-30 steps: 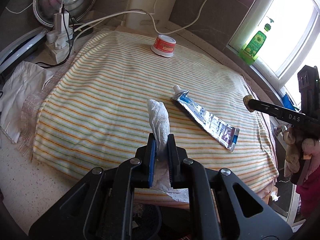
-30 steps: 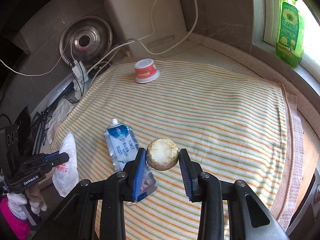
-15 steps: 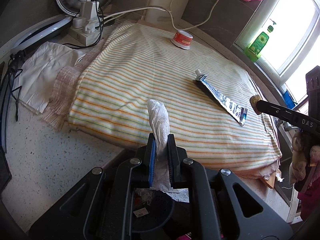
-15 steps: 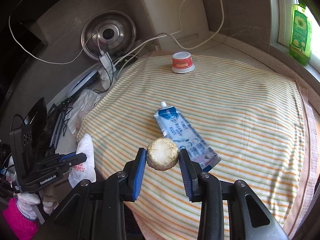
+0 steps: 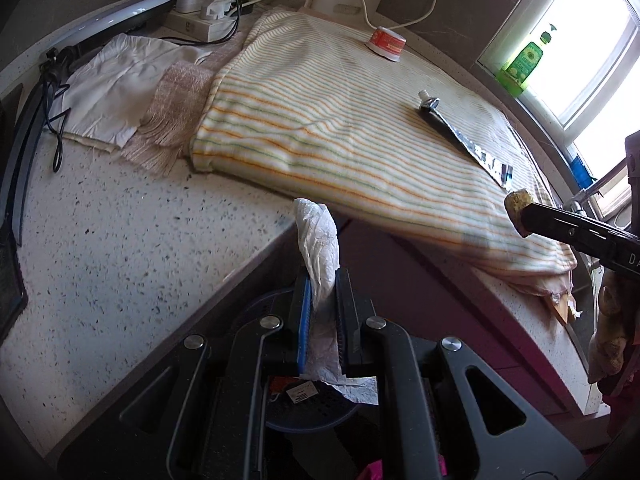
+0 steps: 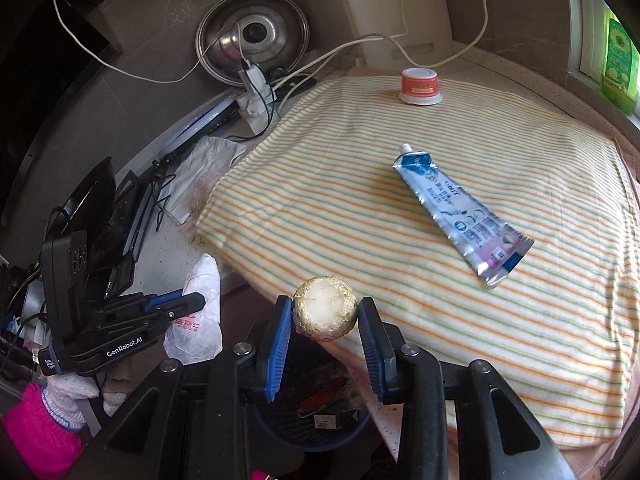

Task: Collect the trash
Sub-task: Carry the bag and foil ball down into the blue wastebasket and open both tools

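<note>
Left wrist view: my left tongs [image 5: 322, 312] pinch a limp, light plastic bag [image 5: 318, 252] mid-length, while my right tongs [image 6: 325, 340] squeeze a crushable wrapper ball [image 6: 325, 314] across its middle.

Daylight pours in from the window [image 5: 576, 60], blown out to white glare. The striped cloth [image 6: 400, 208] is evenly lit; its near edge smears with motion blur. Fisheye curvature bends the edges, and corners vignette to black.

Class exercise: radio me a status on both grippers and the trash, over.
Left gripper shut on crumpled plastic bag. Right gripper shut on foil ball. Bin below, unobstructed.
</note>
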Demonstrator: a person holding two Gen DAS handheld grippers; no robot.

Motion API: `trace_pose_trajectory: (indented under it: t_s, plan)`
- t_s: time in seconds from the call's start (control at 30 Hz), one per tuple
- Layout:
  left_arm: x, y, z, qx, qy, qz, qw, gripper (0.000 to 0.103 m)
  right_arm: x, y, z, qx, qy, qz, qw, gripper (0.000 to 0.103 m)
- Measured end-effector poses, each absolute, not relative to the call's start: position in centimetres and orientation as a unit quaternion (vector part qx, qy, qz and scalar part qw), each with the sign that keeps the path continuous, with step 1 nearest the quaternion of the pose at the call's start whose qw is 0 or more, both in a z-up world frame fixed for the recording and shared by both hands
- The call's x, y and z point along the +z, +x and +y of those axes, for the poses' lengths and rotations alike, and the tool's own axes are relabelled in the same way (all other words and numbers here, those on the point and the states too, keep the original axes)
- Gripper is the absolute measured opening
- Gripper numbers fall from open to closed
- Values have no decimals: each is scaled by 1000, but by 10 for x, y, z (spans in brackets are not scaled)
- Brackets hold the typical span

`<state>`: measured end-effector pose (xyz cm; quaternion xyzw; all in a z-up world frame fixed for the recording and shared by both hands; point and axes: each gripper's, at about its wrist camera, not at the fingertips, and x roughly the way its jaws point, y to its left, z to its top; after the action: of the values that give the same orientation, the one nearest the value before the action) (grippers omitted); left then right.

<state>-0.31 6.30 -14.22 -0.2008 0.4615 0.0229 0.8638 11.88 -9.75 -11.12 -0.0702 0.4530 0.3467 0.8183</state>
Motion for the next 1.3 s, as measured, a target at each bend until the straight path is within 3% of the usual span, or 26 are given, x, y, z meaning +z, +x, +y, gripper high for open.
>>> trace_pose_trajectory:
  t_s: [0.53, 1.3]
  plan:
    - [-199, -40, 60, 5, -200, 508, 838, 9, -174, 62, -62, 346, -97, 501, 787, 35]
    - [-270, -58, 48, 0, -181, 567, 804, 9, -247, 49, -45, 317, -142, 545, 763, 35]
